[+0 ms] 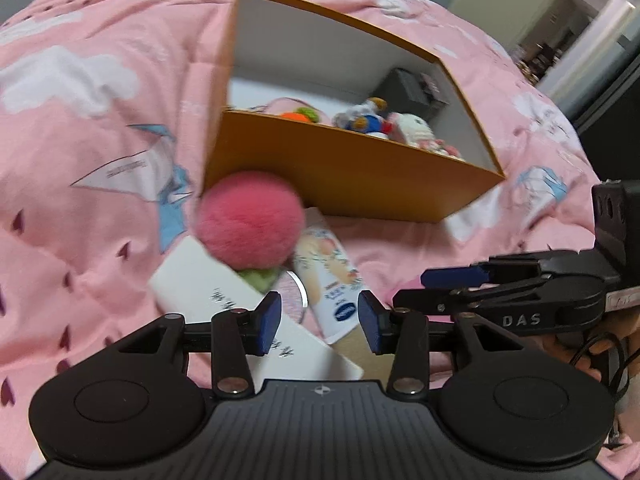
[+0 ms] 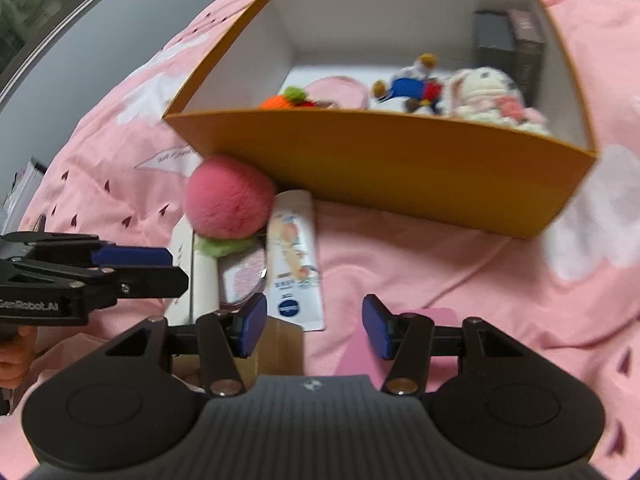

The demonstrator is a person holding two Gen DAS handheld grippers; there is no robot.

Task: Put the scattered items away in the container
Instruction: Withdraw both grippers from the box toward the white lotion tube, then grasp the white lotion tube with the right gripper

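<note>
I'm looking down on a bed covered by a pink quilt (image 1: 80,128) printed with white clouds, paper planes and small dark hearts. Past its edge the room is dim: a grey wall (image 2: 80,40) on one side, a lit doorway (image 1: 592,20) on the other.

The orange box (image 2: 400,172) sits on the quilt with its white inside showing. It already holds a plush rabbit (image 2: 492,92), a little doll in blue (image 2: 412,88), an orange knitted toy (image 2: 280,101) and a dark carton (image 2: 508,40) standing against the far wall.

In front of the box, a pile is left: a pink pompom (image 1: 250,220) touching the box's near wall, a tube (image 1: 332,276) just beside it, a white flat box (image 1: 224,300) and a round pink compact (image 2: 244,276) partly under the pompom.

My left gripper (image 1: 320,320) tilts steeply down over this pile, its jaws parted and gripping nothing; the tube's lower end and the white box show between and behind its blue pads. My right gripper (image 2: 314,328) tilts down alongside it, also loose and empty, above a pink card (image 2: 360,352) and a tan block (image 2: 280,344). Each gripper appears from the side in the other's camera, with fingers of a hand (image 2: 12,360) behind it.
</note>
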